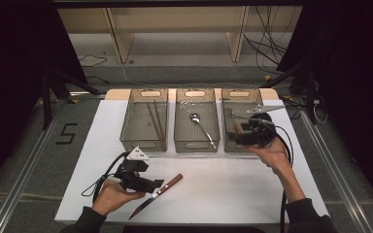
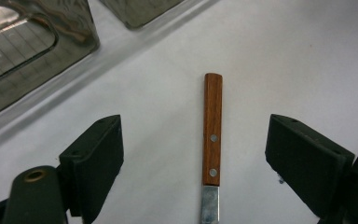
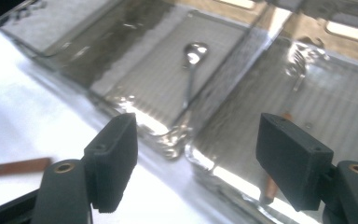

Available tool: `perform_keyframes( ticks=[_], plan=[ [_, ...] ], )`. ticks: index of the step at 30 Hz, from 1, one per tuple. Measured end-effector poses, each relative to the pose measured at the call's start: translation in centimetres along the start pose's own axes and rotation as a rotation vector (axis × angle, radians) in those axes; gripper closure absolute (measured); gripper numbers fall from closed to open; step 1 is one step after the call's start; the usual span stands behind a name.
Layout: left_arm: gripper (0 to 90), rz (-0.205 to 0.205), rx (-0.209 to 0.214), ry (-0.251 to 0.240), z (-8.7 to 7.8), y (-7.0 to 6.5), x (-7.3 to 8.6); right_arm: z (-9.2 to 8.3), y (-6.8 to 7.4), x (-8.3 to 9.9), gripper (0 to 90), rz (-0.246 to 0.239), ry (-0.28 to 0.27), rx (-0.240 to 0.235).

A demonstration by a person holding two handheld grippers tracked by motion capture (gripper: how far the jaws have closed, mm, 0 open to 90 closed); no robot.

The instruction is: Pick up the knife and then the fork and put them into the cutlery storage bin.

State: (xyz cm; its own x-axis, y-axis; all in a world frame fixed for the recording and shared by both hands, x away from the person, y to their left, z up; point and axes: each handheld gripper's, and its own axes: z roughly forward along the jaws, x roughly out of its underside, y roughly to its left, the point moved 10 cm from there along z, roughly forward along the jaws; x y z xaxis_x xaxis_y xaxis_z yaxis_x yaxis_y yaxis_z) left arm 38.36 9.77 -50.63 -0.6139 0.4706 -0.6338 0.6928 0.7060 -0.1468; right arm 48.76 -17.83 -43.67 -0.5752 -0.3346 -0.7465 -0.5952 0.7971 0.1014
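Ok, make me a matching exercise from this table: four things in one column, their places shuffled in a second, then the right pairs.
Things:
1. knife
2. spoon
3. chopsticks
4. right gripper

Places:
A. in the left bin
B. on the white tabletop, between the open jaws of the left gripper
C. over the right bin
D. in the middle bin

Pairs: 1-B, 2-D, 3-A, 4-C
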Motion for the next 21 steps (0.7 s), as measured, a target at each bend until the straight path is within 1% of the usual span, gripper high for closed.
perform_keyframes(
  ticks=[3,6,8,11,13,14,16,18,20,21],
  plan=[
    [19.4,0.001,-0.004,0.025,0.2,-0.1,0.2,-0.5,1.2,0.7,28.7,-0.018,-0.018,-0.028],
    [19.9,0.004,-0.007,0.05,0.3,-0.3,0.3,-0.9,1.9,1.4,28.7,-0.029,-0.031,-0.039],
    [20.4,0.017,-0.009,0.078,0.5,-0.4,0.4,-1.1,2.2,1.8,28.6,-0.036,-0.034,-0.042],
    [21.0,0.024,-0.017,0.115,0.8,-0.4,0.7,-1.3,2.9,2.5,28.5,-0.037,-0.041,-0.057],
    [21.4,0.019,-0.028,0.135,1.1,-0.5,0.9,-1.3,3.3,2.8,28.1,-0.05,-0.041,-0.065],
    [21.6,0.027,-0.029,0.149,1.1,-0.5,1.0,-1.3,3.5,3.0,27.9,-0.056,-0.041,-0.067],
    [22.0,0.025,-0.029,0.169,1.3,-0.5,1.3,-1.4,3.9,3.3,27.4,-0.063,-0.048,-0.072],
    [22.3,0.033,-0.027,0.192,1.4,-0.5,1.5,-1.5,4.2,3.6,27.0,-0.066,-0.059,-0.077],
    [22.8,0.03,-0.026,0.195,1.6,-0.6,1.5,-1.7,4.4,3.9,26.4,-0.068,-0.07,-0.081],
    [23.1,0.031,-0.024,0.205,1.6,-0.6,1.6,-1.7,4.5,4.0,26.1,-0.068,-0.074,-0.084]
  ],
)
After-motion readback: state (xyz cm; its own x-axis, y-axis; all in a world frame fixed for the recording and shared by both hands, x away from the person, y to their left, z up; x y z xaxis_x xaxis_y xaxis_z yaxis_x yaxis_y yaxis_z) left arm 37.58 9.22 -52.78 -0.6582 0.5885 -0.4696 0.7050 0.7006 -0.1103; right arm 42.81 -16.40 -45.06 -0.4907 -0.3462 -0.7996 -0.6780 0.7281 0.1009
